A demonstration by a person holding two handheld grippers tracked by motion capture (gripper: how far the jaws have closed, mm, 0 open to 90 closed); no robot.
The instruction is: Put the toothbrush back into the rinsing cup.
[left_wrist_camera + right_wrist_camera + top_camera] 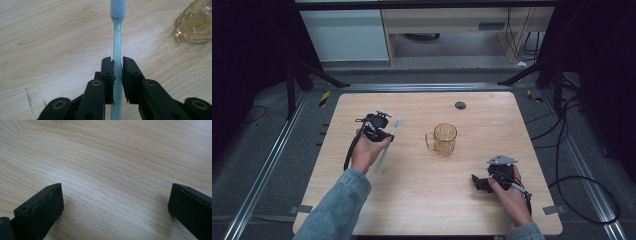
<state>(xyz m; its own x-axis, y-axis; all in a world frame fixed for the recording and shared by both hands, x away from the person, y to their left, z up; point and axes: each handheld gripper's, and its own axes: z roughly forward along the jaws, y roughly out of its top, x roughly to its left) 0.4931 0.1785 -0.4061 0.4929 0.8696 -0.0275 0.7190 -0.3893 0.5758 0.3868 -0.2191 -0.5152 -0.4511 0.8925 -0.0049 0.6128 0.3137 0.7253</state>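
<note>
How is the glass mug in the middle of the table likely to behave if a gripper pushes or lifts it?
The amber glass mug looks rigid and probably breakable, so a knock could chip it. It stands upright on a fairly wide base, so a low push would likely slide it over the smooth wooden table rather than tip it. Its handle offers a hold, though glass may be slippery.

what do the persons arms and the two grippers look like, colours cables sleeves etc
Both arms wear light blue denim sleeves. The left gripper and right gripper are black, with brass-coloured pivot rivets and flat dark pads. A black cable trails from the left one; a grey three-cornered plate tops the right.
</note>
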